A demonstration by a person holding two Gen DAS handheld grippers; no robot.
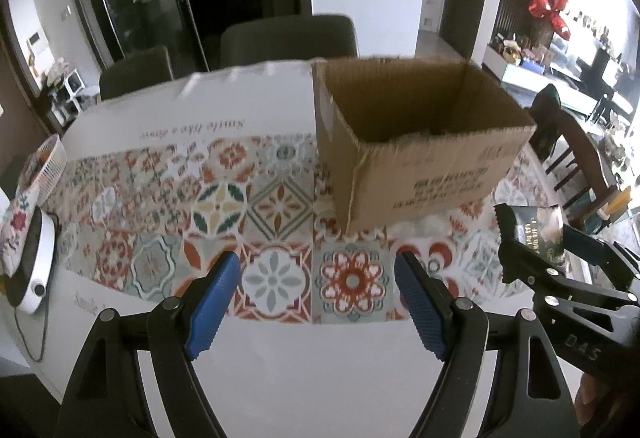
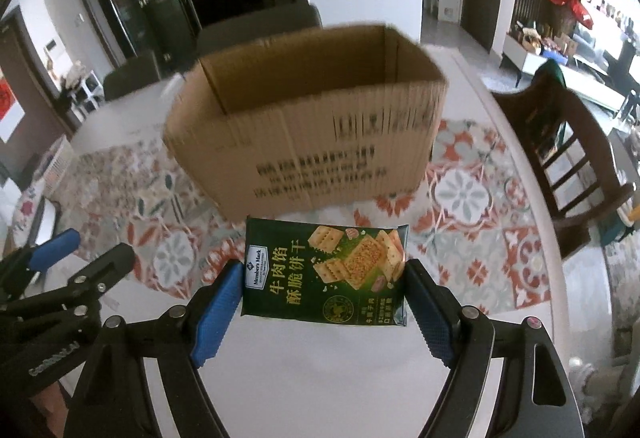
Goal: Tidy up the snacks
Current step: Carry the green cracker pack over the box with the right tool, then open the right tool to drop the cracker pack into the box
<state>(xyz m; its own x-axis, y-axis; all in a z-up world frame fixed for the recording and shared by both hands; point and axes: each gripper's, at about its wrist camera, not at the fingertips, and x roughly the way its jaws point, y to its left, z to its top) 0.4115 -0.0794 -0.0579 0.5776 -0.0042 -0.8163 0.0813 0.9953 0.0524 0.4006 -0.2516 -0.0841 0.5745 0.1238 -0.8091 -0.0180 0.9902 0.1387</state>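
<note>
An open cardboard box stands on the patterned tablecloth, also in the right wrist view. My right gripper is shut on a dark green cracker packet, held by its two side edges above the table in front of the box. The packet and right gripper also show at the right edge of the left wrist view. My left gripper is open and empty above the tablecloth, to the left of the box front. It shows at the left in the right wrist view.
The white table carries a tiled-pattern cloth. A white appliance and a white basket sit at the table's left edge. Chairs stand behind the table and to the right.
</note>
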